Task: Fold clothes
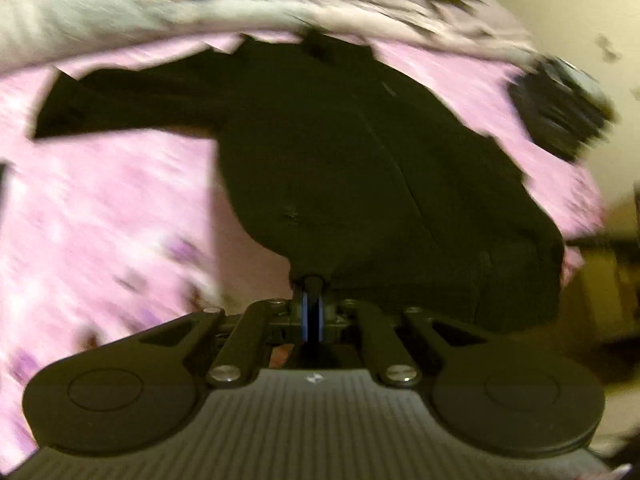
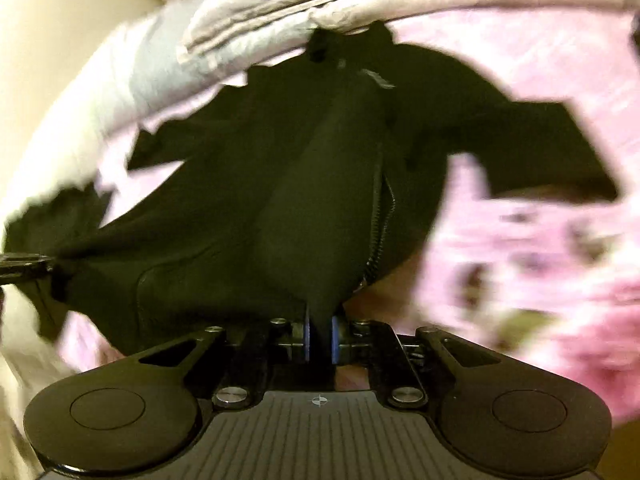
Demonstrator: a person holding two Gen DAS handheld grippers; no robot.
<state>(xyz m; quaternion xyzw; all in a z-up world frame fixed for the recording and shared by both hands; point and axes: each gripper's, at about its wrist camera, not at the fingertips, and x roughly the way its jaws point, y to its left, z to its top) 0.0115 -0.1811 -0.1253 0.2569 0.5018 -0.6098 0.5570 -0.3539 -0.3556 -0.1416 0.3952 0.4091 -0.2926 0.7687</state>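
One bed sheet [image 1: 100, 208], pink with a blurred purple flower print, fills the ground ahead of both grippers; the surface looks like a bed. One pale grey-white blanket or duvet [image 1: 120, 12] lies bunched along its far edge, beyond the garment in both views. One black zip-front jacket [image 1: 340, 152] is spread over the sheet, its body running from the grippers away to the blanket, with two sleeves out to the sides; its single zipper [image 2: 378, 216] shows just ahead of the right gripper. One dark ribbed object [image 1: 560, 112] sits far ahead and to the right of the left gripper, too blurred to name. The left gripper [image 1: 313, 312] is closed tight, pinching the jacket's near hem between its blue pads. The right gripper [image 2: 320, 334] is likewise clamped on a fold of black hem.
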